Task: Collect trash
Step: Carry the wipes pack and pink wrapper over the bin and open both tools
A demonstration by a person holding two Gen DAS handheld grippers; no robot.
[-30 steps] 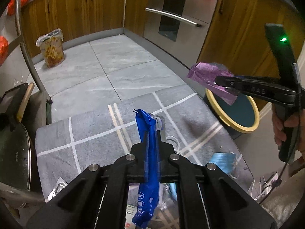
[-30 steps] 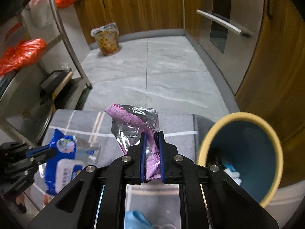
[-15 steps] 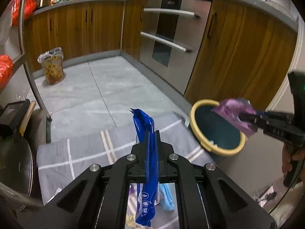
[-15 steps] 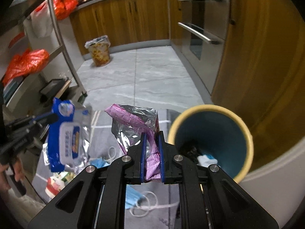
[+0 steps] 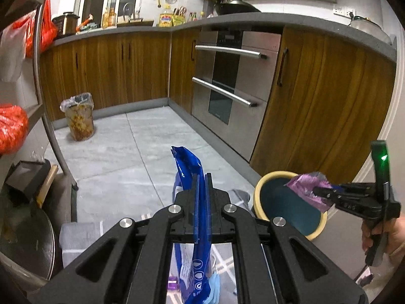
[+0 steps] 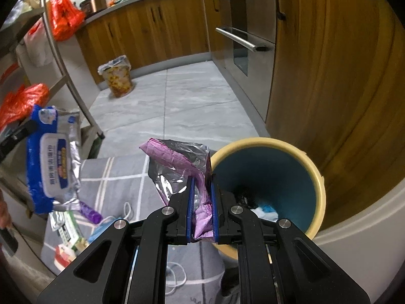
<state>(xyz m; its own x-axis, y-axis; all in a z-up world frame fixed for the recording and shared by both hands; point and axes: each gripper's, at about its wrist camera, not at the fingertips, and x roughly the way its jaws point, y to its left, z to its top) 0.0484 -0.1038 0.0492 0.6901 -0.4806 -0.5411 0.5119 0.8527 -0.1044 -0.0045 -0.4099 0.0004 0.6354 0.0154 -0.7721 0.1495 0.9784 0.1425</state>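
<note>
Pinching a blue wipes pack (image 5: 200,217) edge-on, left gripper (image 5: 201,190) has its fingers clamped tight on it, pack hanging below. Right gripper (image 6: 201,197) fingers closed on a purple foil wrapper (image 6: 177,162), held just over the rim of the yellow bin (image 6: 317,177) w/ teal inside, at 3 o'clock of the wrapper in the right wrist view. More litter incl. a face mask (image 6: 101,228) lies on the grey rug (image 6: 114,172) at 7 o'clock.
</note>
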